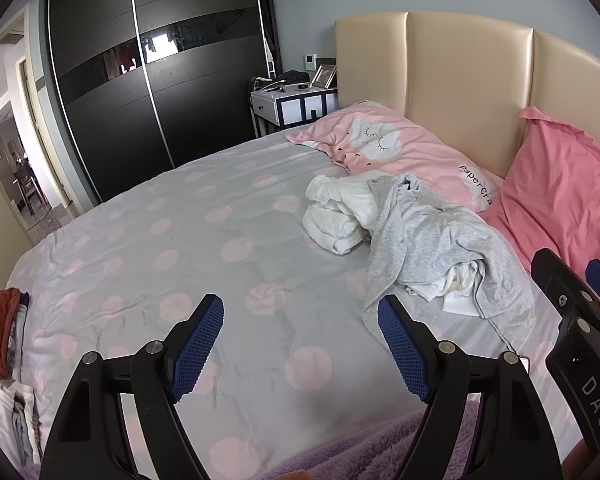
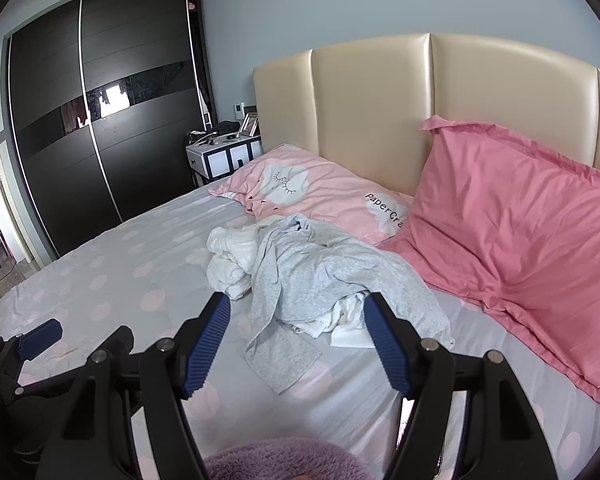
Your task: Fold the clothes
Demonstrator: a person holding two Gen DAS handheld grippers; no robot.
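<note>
A crumpled light grey garment (image 1: pixel 440 240) lies on the bed (image 1: pixel 180 240) near the pillows, over a white garment (image 1: pixel 336 216). Both also show in the right wrist view: the grey garment (image 2: pixel 320 276) and the white garment (image 2: pixel 228 264). My left gripper (image 1: pixel 300 344) is open and empty, held above the spotted sheet, left of the grey garment's hem. My right gripper (image 2: pixel 296 340) is open and empty, hovering just before the grey garment's lower edge. The right gripper's body shows at the left wrist view's right edge (image 1: pixel 572 320).
Two pink pillows (image 2: pixel 512 232) (image 2: pixel 312 196) lean by the beige headboard (image 2: pixel 380 112). A nightstand (image 1: pixel 292 104) and dark wardrobe (image 1: pixel 140 80) stand beyond the bed. A stack of folded clothes with a red item (image 1: pixel 0 336) sits at the bed's left edge. A purple fuzzy blanket (image 2: pixel 276 460) lies at the near edge.
</note>
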